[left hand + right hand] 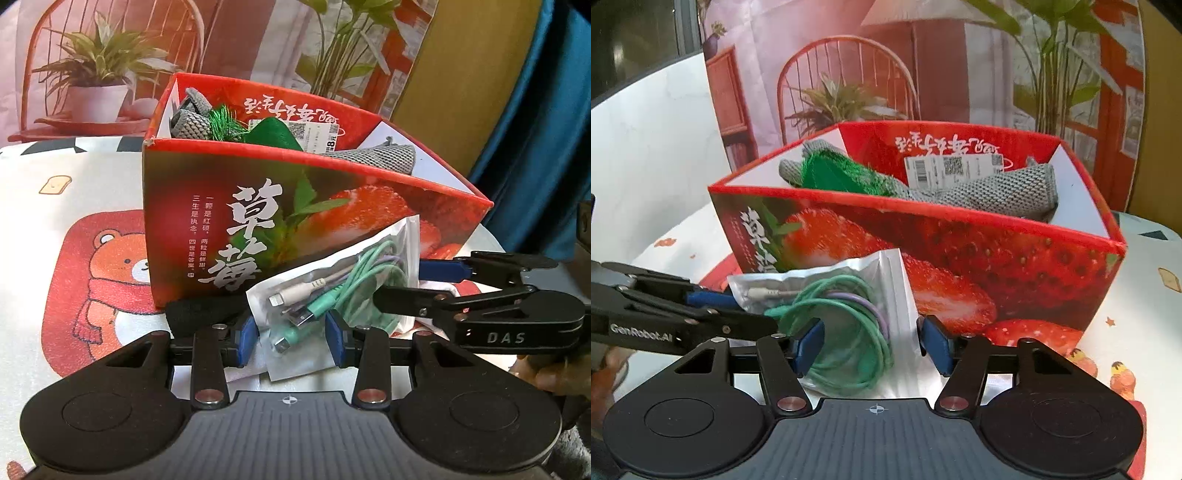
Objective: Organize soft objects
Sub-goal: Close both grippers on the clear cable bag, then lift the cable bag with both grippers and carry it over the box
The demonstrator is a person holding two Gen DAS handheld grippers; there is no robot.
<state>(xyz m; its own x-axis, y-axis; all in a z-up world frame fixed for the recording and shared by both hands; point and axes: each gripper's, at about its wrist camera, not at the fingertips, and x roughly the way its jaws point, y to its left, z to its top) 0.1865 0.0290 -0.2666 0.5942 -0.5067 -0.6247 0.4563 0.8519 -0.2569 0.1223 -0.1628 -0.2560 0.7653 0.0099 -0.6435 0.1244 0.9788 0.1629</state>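
Both of my grippers are on one item: a clear pouch of coiled cables (334, 295), standing on edge on the worktop (92, 192) just in front of the near wall of the red strawberry box (258, 221). The pouch is limp, so one grip would likely let it fold over; I judge that is why it is taken from two sides, to carry it as a flat sheet over the box wall.

Left gripper (291, 338): the blue fingers (246, 341) bracket the lower end of the pouch where the plugs sit. The pads look against the plastic, but I cannot confirm a firm pinch. No earlier view to compare.

Right gripper (873, 345): the fingers (812, 343) stand apart on either side of the green coil. The left pad touches the film; the right pad shows a gap to the pouch edge. Not gripping yet, by my reading.

Pose: both grippers are angled down toward the worktop and converge on the pouch from the near side, left one from the left, right one from the right. In the left wrist view the right gripper crosses in from the right edge, with part of my hand (554, 373) visible behind it.

Box already holds grey knit cloths (1004, 190) and something green and fuzzy (834, 177). There appears to be room for the pouch.
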